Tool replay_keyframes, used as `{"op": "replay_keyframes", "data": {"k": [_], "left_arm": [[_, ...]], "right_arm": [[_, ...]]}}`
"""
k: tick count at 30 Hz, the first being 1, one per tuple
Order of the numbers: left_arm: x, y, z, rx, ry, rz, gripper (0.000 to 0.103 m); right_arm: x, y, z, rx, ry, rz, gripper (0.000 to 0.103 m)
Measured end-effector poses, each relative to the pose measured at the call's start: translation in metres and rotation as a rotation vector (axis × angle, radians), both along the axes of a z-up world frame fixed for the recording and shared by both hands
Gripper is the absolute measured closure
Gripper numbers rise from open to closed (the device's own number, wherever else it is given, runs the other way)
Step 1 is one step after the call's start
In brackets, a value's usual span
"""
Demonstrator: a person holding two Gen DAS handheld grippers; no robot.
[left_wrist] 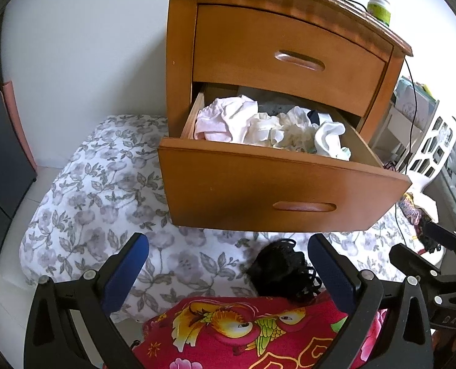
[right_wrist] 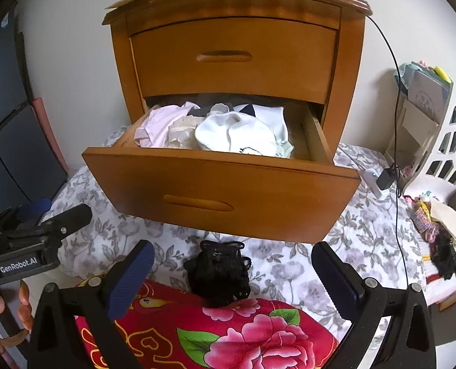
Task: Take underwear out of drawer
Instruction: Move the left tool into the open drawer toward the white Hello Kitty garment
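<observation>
My left fingers [left_wrist: 228, 264]: apart, empty, below the drawer front.
My right fingers [right_wrist: 232, 272]: apart, empty.
Underwear [right_wrist: 228, 132]: heaped in the open drawer [right_wrist: 221, 190].
Risk: tangled pile; I may drag several pieces out.

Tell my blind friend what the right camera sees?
An open drawer full of pale underwear sits ahead of the open right claw. A black garment lies on the bed between its fingers.

The right gripper [right_wrist: 232, 269] hangs wide open over black lace underwear [right_wrist: 218, 273] lying on the floral bedsheet [right_wrist: 366, 233], below the nightstand's open lower drawer [right_wrist: 221, 196] of pale clothes [right_wrist: 215, 130]
</observation>
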State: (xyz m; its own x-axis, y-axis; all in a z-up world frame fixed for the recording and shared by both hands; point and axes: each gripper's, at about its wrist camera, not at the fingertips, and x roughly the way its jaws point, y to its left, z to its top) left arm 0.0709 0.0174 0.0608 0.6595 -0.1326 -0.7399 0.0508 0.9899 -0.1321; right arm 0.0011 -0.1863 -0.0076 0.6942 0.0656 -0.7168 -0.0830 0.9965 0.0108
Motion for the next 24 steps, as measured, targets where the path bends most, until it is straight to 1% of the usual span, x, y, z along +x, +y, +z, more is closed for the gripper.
{"op": "replay_keyframes", "data": {"k": [6,9,14,16,19,22,24], "left_arm": [[0.000,-0.001,0.007,0.005,-0.003,0.011,0.000],[-0.001,0.000,0.012,0.012,-0.012,0.022,0.000],[0.003,0.001,0.018,0.002,-0.008,0.026,0.000],[0.005,-0.002,0.024,0.005,-0.019,0.018,0.000],[0.010,-0.007,0.034,0.022,-0.031,0.010,0.000],[0.016,-0.009,0.042,0.020,-0.042,-0.002,0.000],[0.019,-0.011,0.046,0.032,-0.048,-0.007,0.000]], "right_arm": [[0.001,-0.006,0.005,0.010,0.003,0.004,0.000],[0.007,-0.003,0.017,0.008,-0.003,0.061,0.000],[0.026,0.009,0.039,-0.030,-0.016,0.151,0.000],[0.039,0.012,0.041,-0.023,0.007,0.180,0.000],[0.050,0.012,0.040,-0.029,0.004,0.172,0.000],[0.056,0.006,0.035,0.032,-0.005,0.157,0.000],[0.057,0.000,0.030,0.054,-0.021,0.115,0.000]]}}
